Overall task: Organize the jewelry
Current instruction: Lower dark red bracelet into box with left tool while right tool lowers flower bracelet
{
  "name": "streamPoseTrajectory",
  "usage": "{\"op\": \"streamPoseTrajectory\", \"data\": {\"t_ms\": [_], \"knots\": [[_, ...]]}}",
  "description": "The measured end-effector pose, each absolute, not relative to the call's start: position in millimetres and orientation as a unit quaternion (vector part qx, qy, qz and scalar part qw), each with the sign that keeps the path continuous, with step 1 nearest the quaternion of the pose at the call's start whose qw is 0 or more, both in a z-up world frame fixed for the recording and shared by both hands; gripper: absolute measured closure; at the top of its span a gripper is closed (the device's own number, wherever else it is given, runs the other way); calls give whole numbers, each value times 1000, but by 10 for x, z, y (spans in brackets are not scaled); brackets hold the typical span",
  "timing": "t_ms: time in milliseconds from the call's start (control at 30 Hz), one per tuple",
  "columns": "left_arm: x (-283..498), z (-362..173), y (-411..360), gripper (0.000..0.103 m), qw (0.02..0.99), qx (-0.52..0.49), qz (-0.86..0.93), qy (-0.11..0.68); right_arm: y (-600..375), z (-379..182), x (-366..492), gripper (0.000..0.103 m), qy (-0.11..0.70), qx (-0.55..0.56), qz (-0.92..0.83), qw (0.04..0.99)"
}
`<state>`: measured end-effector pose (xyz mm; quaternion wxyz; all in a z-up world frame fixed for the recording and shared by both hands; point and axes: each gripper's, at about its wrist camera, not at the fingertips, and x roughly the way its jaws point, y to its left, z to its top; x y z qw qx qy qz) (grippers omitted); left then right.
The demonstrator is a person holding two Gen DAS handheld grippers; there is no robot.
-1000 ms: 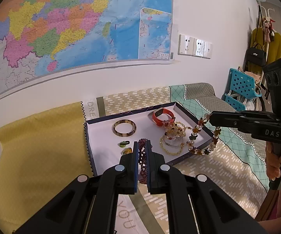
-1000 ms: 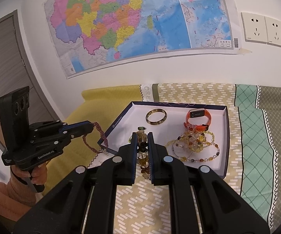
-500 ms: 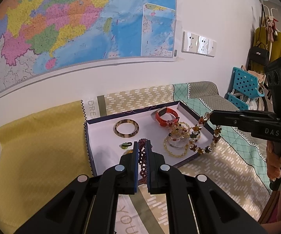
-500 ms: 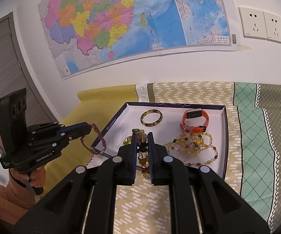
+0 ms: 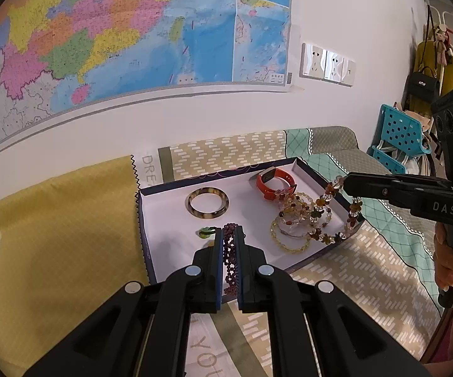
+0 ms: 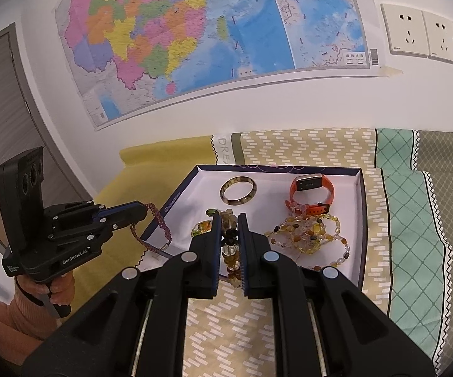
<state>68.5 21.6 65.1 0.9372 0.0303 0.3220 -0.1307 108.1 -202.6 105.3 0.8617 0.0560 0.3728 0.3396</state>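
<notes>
A shallow white box (image 5: 163, 220) with a dark rim lies on the patterned cloth and shows in both views (image 6: 360, 220). In it lie a tortoiseshell bangle (image 5: 207, 202), an orange watch (image 5: 275, 182), a green ring (image 5: 207, 232) and several amber bead bracelets (image 6: 308, 235). My left gripper (image 5: 230, 235) is shut on a purple bead bracelet (image 5: 230, 260) that hangs over the box's near left side. My right gripper (image 6: 229, 220) is shut on a flower-bead bracelet (image 5: 336, 216) held over the box's right side.
The cloth (image 5: 336, 282) covers a table against a white wall with a map (image 5: 116, 37) and sockets (image 6: 415, 31). A yellow cloth (image 5: 53, 235) lies left of the box. A blue chair (image 5: 399, 138) and hung clothes stand at the far right.
Both grippers have kept their bracelets and shifted only slightly over the box; the views drew a little closer to it.
</notes>
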Motion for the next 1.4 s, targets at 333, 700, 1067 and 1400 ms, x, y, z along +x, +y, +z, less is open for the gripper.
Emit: {"op": "streamPoseTrajectory", "data": {"t_ms": [333, 700, 1067, 1400], "knots": [[773, 601, 229, 98, 935, 28, -124, 330, -2002, 1010, 1167, 92, 380, 59, 338, 859], [880, 546, 218, 98, 933, 31, -117, 338, -1954, 957, 1277, 92, 387, 60, 334, 857], [974, 466, 231, 98, 930, 28, -107, 349, -1940, 795, 1424, 92, 407, 62, 321, 853], [1067, 380, 242, 98, 927, 27, -101, 360, -1946, 657, 1532, 92, 424, 65, 310, 849]]}}
